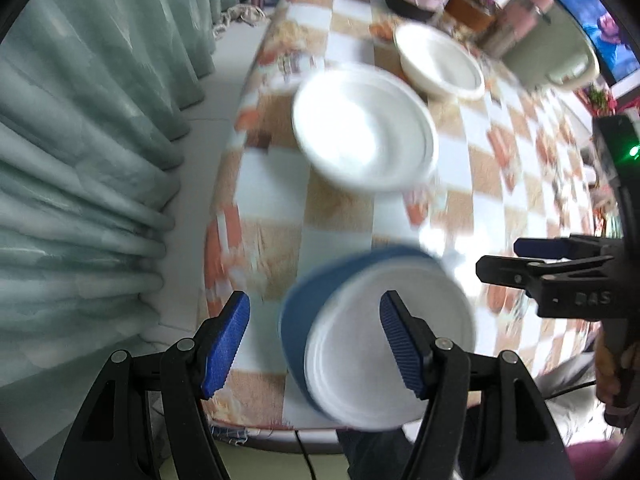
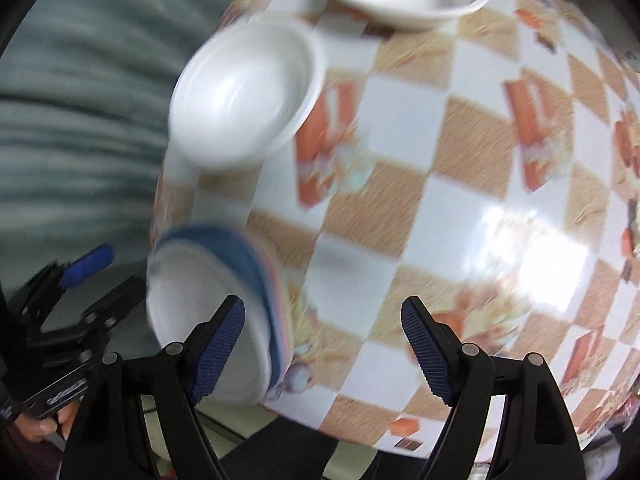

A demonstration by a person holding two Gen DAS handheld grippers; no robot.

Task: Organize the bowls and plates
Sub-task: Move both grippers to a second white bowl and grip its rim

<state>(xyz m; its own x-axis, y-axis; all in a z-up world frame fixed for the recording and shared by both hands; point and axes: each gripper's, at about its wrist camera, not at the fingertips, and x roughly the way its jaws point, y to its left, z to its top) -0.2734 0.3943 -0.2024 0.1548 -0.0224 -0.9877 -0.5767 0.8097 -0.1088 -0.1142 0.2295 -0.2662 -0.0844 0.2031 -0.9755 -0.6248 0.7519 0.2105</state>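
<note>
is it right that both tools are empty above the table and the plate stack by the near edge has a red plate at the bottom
Not quite: the bottom plate of the plate stack is blue, not red, as the left wrist view shows. The rest holds: the left tool and right tool are both empty above the table.

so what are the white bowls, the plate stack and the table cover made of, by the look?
White bowls: thin, matte, moulded rim rings; probably foam or plastic disposables, blur leaves it open.
Plate stack: white plates of a similar matte look on a blue one; material unclear.
Table cover: glossy checked sheet with strong glare; likely vinyl or oilcloth.
</note>
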